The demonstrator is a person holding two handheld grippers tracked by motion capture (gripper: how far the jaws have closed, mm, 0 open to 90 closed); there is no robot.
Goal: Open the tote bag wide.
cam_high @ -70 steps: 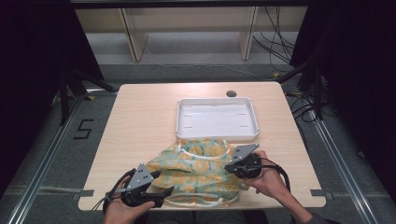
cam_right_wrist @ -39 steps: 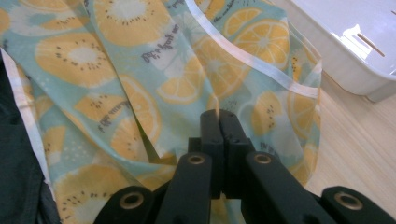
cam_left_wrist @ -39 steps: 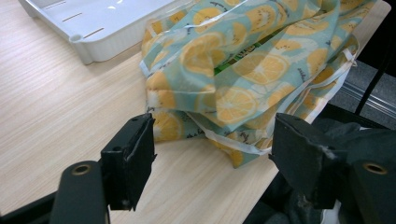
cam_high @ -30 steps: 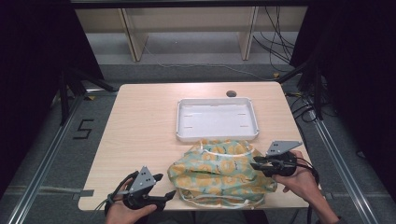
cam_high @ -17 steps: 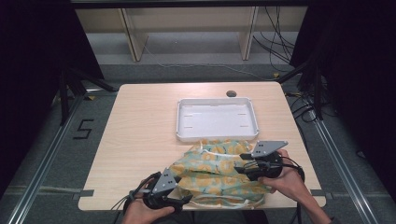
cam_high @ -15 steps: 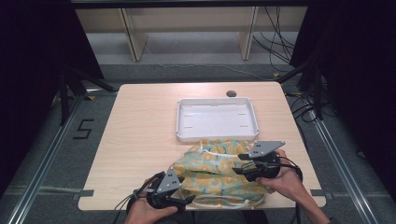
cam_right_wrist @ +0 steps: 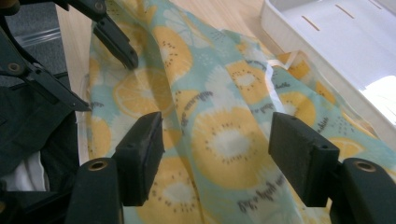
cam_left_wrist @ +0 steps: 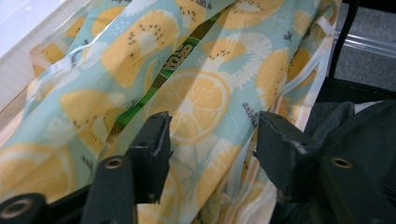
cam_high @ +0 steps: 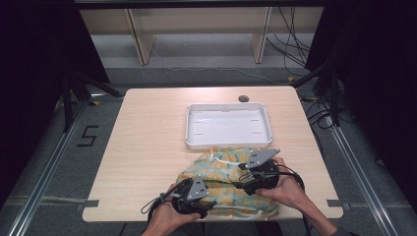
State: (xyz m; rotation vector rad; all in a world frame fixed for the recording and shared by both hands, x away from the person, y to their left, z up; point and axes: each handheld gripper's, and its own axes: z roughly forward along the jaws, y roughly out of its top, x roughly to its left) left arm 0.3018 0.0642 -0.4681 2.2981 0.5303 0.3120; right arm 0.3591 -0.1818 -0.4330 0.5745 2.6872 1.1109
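We work on a pale wooden bench [cam_high: 147,147], and everything below is placed from the white tray [cam_high: 228,125] at its middle. The tray holds nothing. Just on our side of it, touching its near wall, lies the citrus-print cloth bag [cam_high: 223,189], rumpled and spread toward the bench's front edge; something green shows through the thin fabric [cam_left_wrist: 187,51].

The right tongs [cam_right_wrist: 215,140] hover over the bag's end nearer the tray, jaws wide and just opened further, cloth under them but not pinched. The left tongs [cam_left_wrist: 210,135] sit at the bag's far end from the tray, jaws half apart and just closing in, fabric bulging between them yet not clamped, as far as we can judge.

To grip well, we would lower each pair until the pads straddle one raised fold, take both layers, and avoid the white drawstring [cam_left_wrist: 299,77], which could slip free.
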